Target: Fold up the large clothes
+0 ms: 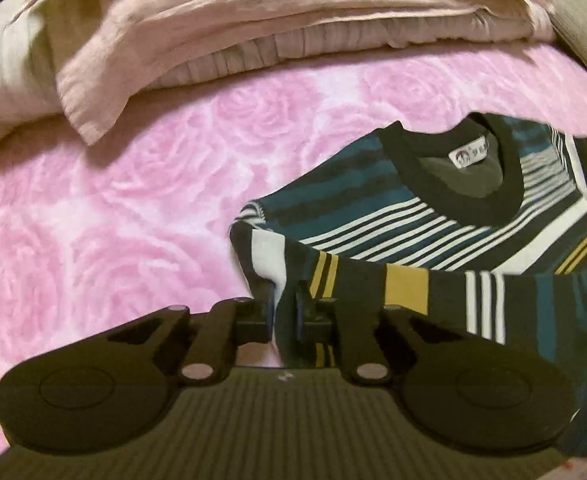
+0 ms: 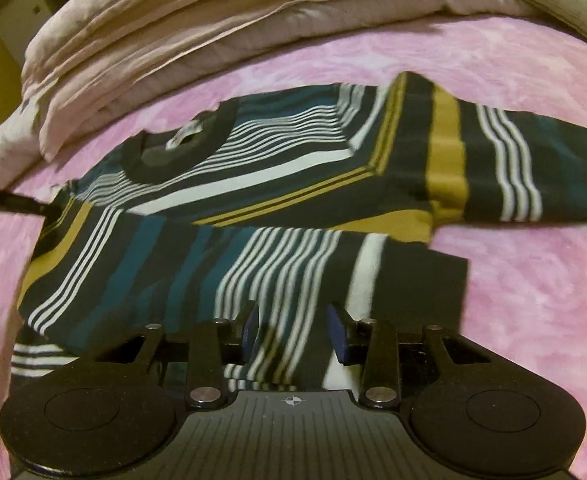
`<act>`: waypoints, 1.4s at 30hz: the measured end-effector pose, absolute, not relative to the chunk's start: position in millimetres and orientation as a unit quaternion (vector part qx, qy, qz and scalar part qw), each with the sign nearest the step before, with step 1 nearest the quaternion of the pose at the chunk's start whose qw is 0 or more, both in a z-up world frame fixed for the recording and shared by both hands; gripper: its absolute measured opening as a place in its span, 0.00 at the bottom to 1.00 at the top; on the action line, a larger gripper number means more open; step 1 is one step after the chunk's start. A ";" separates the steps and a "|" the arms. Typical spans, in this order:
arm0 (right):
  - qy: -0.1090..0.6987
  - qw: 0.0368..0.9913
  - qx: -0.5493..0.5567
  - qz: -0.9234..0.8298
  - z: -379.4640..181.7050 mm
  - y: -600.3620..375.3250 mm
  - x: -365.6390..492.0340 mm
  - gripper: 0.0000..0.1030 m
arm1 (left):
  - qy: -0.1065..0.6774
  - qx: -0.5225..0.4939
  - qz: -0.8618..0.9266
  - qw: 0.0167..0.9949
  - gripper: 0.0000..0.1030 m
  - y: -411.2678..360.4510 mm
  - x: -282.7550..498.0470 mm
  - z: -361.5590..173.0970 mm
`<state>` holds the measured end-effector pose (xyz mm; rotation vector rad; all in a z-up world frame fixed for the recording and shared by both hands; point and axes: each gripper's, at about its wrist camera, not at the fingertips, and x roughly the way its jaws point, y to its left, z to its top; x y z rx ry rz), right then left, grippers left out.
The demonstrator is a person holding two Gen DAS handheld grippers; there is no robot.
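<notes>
Left tool [image 1: 283, 316] is clenched on a pinch of the striped sweater [image 1: 433, 216], its jaws drawn in tight with a fold of dark cloth trapped between them at the garment's outer corner, where a sleeve has been laid across the body. That grip looks chosen for control: taking the cloth at the very edge of the fold lets the whole flap be carried without the layers beneath sliding. The right tool [image 2: 293, 334] stands partly parted over the lower band of the same sweater, and striped fabric runs up between its blue pads [image 2: 339, 332]; the picture is smeared there, so I cannot say for certain whether the pads press the cloth or merely straddle it, though they seem to stand clear of it. Taking the sweater's black collar [image 1: 473, 184] as the landmark, the garment lies front-up on the pink rose-patterned bedspread [image 1: 133, 200], collar at the far end, one sleeve stretched out to the side away from the left tool, the other folded in below the collar across the chest. Beyond the collar sits a stack of folded beige bedding [image 1: 253, 20], well apart from the sweater, so the fold has room. Judging by the lie of things, the sleeves are being brought in and the lengthwise fold toward the collar is not yet made.
</notes>
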<state>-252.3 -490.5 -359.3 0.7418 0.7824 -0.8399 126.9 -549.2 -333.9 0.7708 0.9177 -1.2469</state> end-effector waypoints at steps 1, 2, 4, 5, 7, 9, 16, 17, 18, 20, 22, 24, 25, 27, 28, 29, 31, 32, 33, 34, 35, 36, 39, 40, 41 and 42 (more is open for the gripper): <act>0.363 0.777 0.341 -0.384 -359.8 -489.4 -250.0 0.34 | 0.398 0.346 -0.551 0.646 0.08 -549.3 130.3 -335.8; 0.363 0.780 0.340 -0.380 -360.4 -488.5 -247.2 0.34 | 0.398 0.347 -0.551 0.646 0.08 -548.8 135.1 -338.1; 0.360 0.785 0.338 -0.374 -359.7 -487.0 -242.2 0.34 | 0.403 0.344 -0.544 0.651 0.08 -546.1 146.4 -343.6; 0.359 0.788 0.337 -0.369 -359.8 -486.3 -239.2 0.34 | 0.409 0.338 -0.539 0.654 0.08 -543.6 153.5 -346.2; 0.360 0.792 0.336 -0.362 -360.2 -485.1 -234.6 0.34 | 0.416 0.330 -0.531 0.661 0.07 -538.3 161.6 -345.2; 0.363 0.792 0.337 -0.357 -361.6 -484.0 -231.2 0.34 | 0.406 0.339 -0.519 0.671 0.05 -532.3 162.5 -338.8; 0.358 0.784 0.350 -0.368 -360.0 -481.6 -240.5 0.34 | 0.432 0.305 -0.563 0.635 0.05 -469.5 119.3 -304.4; 0.357 0.781 0.353 -0.371 -361.7 -482.3 -243.1 0.34 | 0.434 0.305 -0.576 0.621 0.05 -462.8 106.6 -307.7; 0.356 0.777 0.357 -0.377 -364.2 -483.1 -247.1 0.34 | 0.434 0.311 -0.588 0.607 0.05 -456.1 92.2 -313.9; 0.351 0.759 0.380 -0.396 -372.8 -485.3 -259.7 0.34 | 0.436 0.332 -0.587 0.596 0.05 -448.6 74.0 -331.8; 0.331 0.747 0.410 -0.406 -377.7 -485.4 -279.4 0.34 | 0.432 0.349 -0.576 0.600 0.06 -443.6 68.3 -345.1; 0.319 0.749 0.421 -0.400 -373.7 -481.1 -294.0 0.34 | 0.421 0.358 -0.573 0.606 0.06 -441.2 65.0 -342.8; 0.324 0.749 0.413 -0.404 -369.2 -477.7 -296.9 0.34 | 0.418 0.367 -0.567 0.607 0.06 -441.5 63.5 -338.8; 0.352 0.722 0.406 -0.436 -362.4 -473.8 -305.4 0.36 | 0.412 0.384 -0.559 0.609 0.06 -441.1 59.2 -328.6; 0.342 0.710 0.423 -0.447 -358.2 -473.1 -314.5 0.36 | 0.409 0.387 -0.558 0.610 0.05 -437.7 57.3 -323.9; 0.325 0.699 0.442 -0.460 -351.2 -471.9 -325.8 0.38 | 0.406 0.389 -0.559 0.610 0.05 -435.2 54.8 -314.0; 0.307 0.691 0.445 -0.480 -332.7 -469.0 -342.0 0.41 | 0.402 0.393 -0.559 0.610 0.06 -433.8 50.8 -297.9; 0.301 0.691 0.439 -0.488 -322.5 -467.7 -349.0 0.44 | 0.400 0.394 -0.558 0.611 0.06 -432.7 45.7 -288.6; 0.294 0.692 0.435 -0.495 -312.1 -467.6 -356.7 0.46 | 0.400 0.391 -0.559 0.612 0.06 -430.8 40.9 -280.7; 0.287 0.693 0.432 -0.501 -302.8 -469.0 -365.0 0.47 | 0.401 0.388 -0.560 0.613 0.07 -431.0 33.4 -272.4; 0.280 0.693 0.426 -0.510 -293.6 -472.7 -376.2 0.47 | 0.401 0.386 -0.561 0.613 0.08 -432.1 25.5 -266.5; 0.274 0.692 0.421 -0.519 -287.4 -477.2 -385.6 0.48 | 0.401 0.381 -0.563 0.613 0.08 -434.4 15.6 -259.7; 0.250 0.680 0.415 -0.550 -275.4 -503.0 -427.3 0.48 | 0.413 0.367 -0.564 0.614 0.19 -445.7 -14.1 -245.7; 0.241 0.674 0.416 -0.562 -273.9 -514.3 -443.3 0.48 | 0.417 0.361 -0.563 0.615 0.21 -450.7 -22.4 -242.6; 0.229 0.666 0.417 -0.574 -272.7 -526.2 -459.9 0.48 | 0.422 0.355 -0.561 0.617 0.22 -457.5 -33.0 -239.3; 0.216 0.659 0.421 -0.585 -273.1 -540.7 -479.0 0.48 | 0.425 0.349 -0.558 0.621 0.23 -466.3 -45.5 -236.5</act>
